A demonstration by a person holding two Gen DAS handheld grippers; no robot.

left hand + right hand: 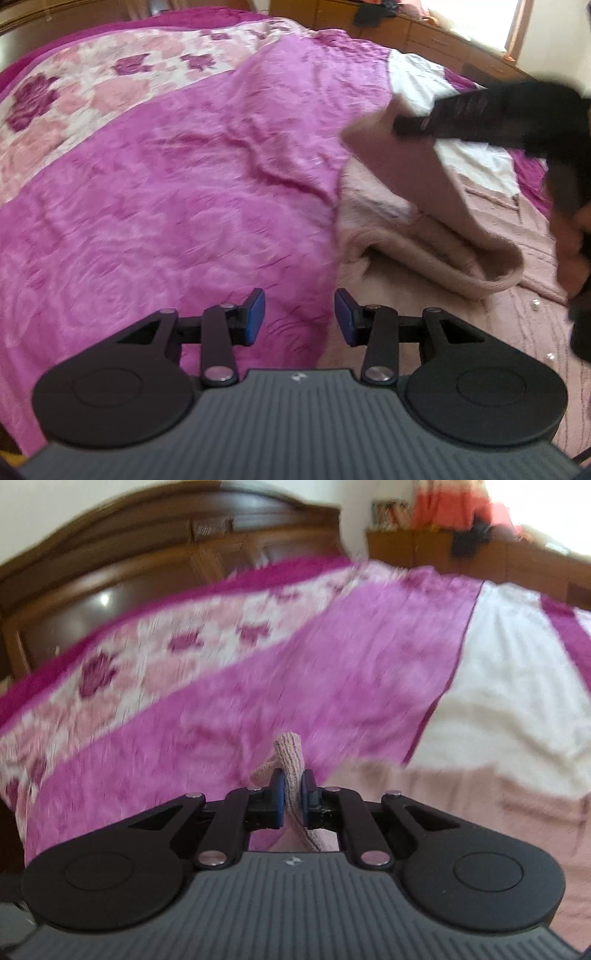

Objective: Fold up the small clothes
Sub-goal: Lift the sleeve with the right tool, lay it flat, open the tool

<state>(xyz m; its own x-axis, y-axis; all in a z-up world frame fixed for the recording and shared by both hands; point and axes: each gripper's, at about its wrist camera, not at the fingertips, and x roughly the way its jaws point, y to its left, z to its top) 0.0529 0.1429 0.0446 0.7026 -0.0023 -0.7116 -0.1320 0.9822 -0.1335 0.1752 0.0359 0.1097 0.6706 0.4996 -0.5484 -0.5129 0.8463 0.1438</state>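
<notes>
My right gripper (291, 799) is clamped on a ribbed edge of the pink knit garment (424, 236), lifting one flap off the bed (184, 166). My left gripper (300, 317) hangs with its jaws apart and nothing between them, the garment lying ahead and to its right. I judge the fold barely begun. Motion blur and the frame edge hide the garment's shape and far side.
</notes>
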